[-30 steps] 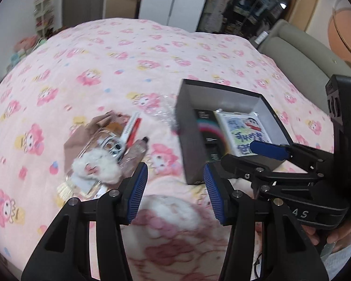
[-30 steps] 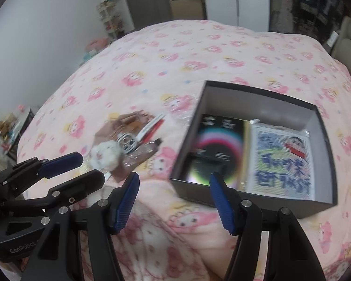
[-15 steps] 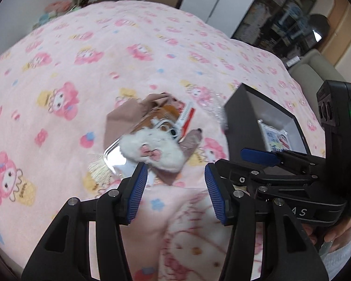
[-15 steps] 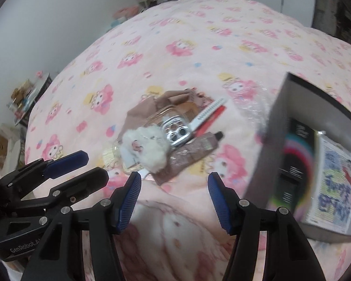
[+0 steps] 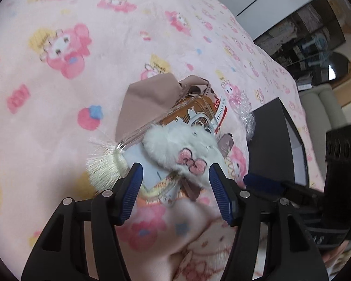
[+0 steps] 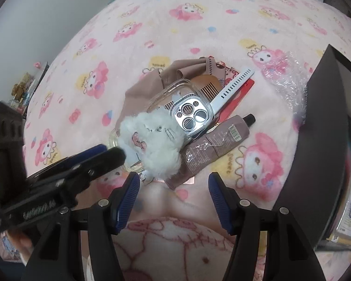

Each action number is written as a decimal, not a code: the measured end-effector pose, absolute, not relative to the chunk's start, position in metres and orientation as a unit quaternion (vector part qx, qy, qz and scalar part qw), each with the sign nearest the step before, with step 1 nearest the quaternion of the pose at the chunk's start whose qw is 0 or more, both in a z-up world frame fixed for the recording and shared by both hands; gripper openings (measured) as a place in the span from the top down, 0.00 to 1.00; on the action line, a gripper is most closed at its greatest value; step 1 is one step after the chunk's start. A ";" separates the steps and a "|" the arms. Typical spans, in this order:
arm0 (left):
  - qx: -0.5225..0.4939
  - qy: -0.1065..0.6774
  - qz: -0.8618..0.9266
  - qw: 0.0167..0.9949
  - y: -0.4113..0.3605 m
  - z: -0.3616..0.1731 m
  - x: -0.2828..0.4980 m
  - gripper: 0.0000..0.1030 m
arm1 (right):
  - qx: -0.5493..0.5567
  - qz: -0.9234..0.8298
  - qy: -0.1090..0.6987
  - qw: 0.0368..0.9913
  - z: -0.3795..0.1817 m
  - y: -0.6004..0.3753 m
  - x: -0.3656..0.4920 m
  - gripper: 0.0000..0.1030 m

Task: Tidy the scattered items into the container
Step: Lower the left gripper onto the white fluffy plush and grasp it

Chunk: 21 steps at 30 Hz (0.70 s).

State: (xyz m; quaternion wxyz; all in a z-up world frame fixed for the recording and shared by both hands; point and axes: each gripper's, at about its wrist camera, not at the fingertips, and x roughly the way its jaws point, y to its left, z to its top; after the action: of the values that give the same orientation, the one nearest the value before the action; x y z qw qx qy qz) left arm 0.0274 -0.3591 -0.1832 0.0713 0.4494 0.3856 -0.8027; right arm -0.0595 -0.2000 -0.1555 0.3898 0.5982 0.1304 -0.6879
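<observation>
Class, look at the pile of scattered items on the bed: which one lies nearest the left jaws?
The white fluffy plush. It sits just ahead of the open left gripper, on the clear phone case, while the brown tube lies further off.

The blanket (image 6: 175,23) is soft, matt fleece with a printed pattern. The phone case (image 6: 182,103) is clear glossy plastic with a shiny metallic camera ring. The plush toy (image 6: 152,140) is fluffy white pile with embroidered details. The tube (image 6: 217,140) is brown with a smooth, slightly creased glossy skin and a black plastic cap. The cloth (image 5: 147,98) is matt mauve fabric. The comb (image 6: 231,86) is white plastic. The box (image 6: 320,140) has matt dark walls. The film (image 6: 290,77) is crinkled clear plastic
</observation>
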 end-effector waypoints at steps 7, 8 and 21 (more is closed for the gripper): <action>0.452 0.406 -0.792 0.068 -0.368 -0.201 0.006 0.37 | 0.628 -0.658 0.130 0.395 -0.176 -0.208 -0.069 0.41; 0.449 0.407 -0.793 0.069 -0.369 -0.202 0.004 0.37 | 0.632 -0.653 0.133 0.396 -0.179 -0.209 -0.070 0.41; 0.483 0.385 -0.780 0.100 -0.363 -0.185 0.022 0.64 | 0.608 -0.684 0.130 0.382 -0.175 -0.206 -0.079 0.51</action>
State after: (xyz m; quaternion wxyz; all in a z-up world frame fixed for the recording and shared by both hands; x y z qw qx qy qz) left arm 0.0217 -0.3634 -0.1853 0.1000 0.4826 0.3848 -0.7804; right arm -0.0791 -0.2061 -0.1749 0.3819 0.6078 0.1296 -0.6841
